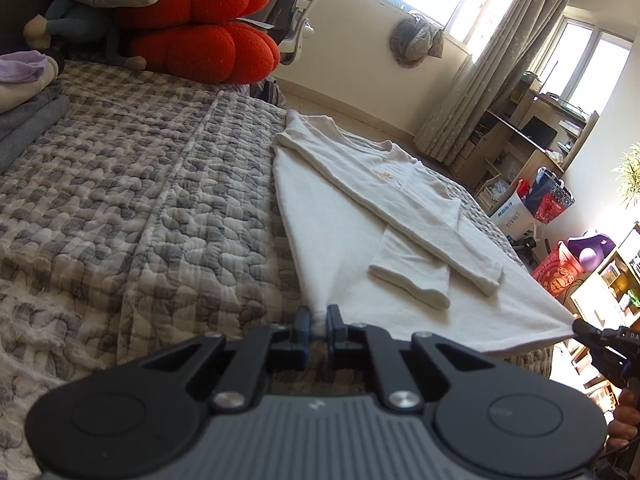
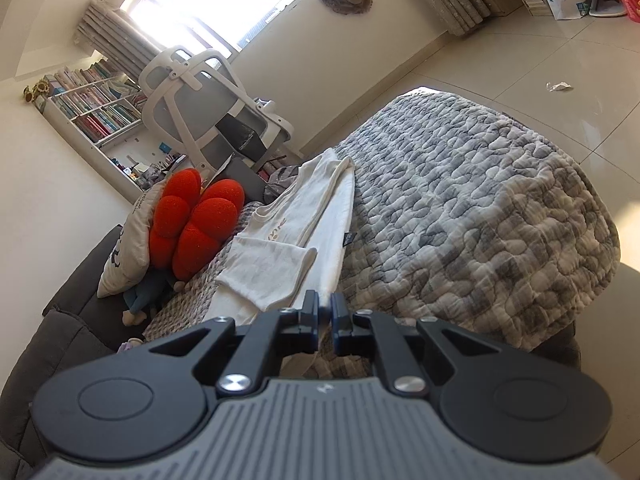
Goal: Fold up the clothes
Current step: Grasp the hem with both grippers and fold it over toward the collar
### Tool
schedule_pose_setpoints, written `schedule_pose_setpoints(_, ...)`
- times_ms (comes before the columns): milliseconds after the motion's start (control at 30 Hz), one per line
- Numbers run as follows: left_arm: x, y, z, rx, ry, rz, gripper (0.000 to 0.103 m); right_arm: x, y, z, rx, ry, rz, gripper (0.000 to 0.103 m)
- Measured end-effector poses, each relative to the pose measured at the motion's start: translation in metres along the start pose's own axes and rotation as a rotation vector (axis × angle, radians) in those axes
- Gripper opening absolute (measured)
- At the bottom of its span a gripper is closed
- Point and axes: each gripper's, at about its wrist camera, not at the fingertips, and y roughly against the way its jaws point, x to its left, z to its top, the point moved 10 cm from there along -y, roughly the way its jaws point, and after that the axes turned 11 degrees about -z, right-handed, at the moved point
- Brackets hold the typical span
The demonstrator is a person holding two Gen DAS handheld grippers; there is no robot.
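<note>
Clamped on one hem corner of the white long-sleeved shirt (image 1: 332, 216), the left gripper (image 1: 318, 322) sits nearest; the right gripper (image 2: 325, 308) pinches the opposite corner. That shirt lies on the grey quilted bedspread (image 1: 140, 184), both sleeves folded across it. Beyond sits an orange plush cushion (image 1: 208, 40).

The left tongs (image 1: 317, 322) pinch one hem corner of the white long-sleeved shirt (image 1: 344, 216), the right tongs (image 1: 578, 326) grip the other corner (hem taut between them); both sleeves lie folded across it on the quilted bed (image 1: 132, 184).
</note>
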Motion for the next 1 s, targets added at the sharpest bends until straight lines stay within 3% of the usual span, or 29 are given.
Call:
schedule_pose_setpoints(600,-0.018,0.038,0.009,-0.038,-0.057,-0.014,0.007,0.017,0.033,0.003,-0.037,0.002,0.032,0.009)
schedule_pose_setpoints(867,-0.016,0.018,0.035,-0.031,-0.090,0.018,0.007,0.036,0.001,0.018,0.029,0.016,-0.009,0.009)
schedule_pose_setpoints(1000,-0.019,0.010,0.057,-0.037,-0.121,0.042,0.007,0.050,-0.011,0.033,0.022,0.055,-0.035,0.009)
